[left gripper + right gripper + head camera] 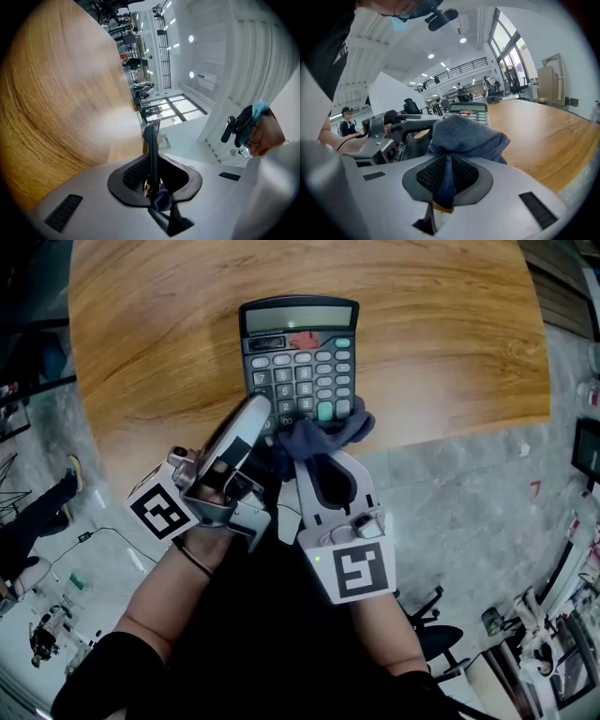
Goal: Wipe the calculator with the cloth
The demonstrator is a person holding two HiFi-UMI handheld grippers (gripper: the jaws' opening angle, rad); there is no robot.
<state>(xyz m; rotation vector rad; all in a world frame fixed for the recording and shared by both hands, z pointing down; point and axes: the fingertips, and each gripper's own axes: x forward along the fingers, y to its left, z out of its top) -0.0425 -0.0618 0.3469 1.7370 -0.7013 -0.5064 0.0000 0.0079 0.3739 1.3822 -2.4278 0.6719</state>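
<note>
A dark calculator (298, 357) with grey keys is lifted over the round wooden table (141, 324), display at the far end. My left gripper (261, 426) is shut on its near left corner. In the left gripper view the calculator (151, 143) stands edge-on as a thin dark slab clamped between the jaws of the left gripper (152, 180). My right gripper (314, 454) is shut on a bunched blue cloth (330, 430), which lies against the calculator's near right keys. In the right gripper view the cloth (465, 133) bulges out of the right gripper (447, 180), with the calculator (468, 111) just behind it.
The table's front edge (441, 426) runs just past the grippers; grey stone floor (469, 512) lies below to the right. An office chair (439, 632) stands near my right arm. A person (346, 124) is far off in the room.
</note>
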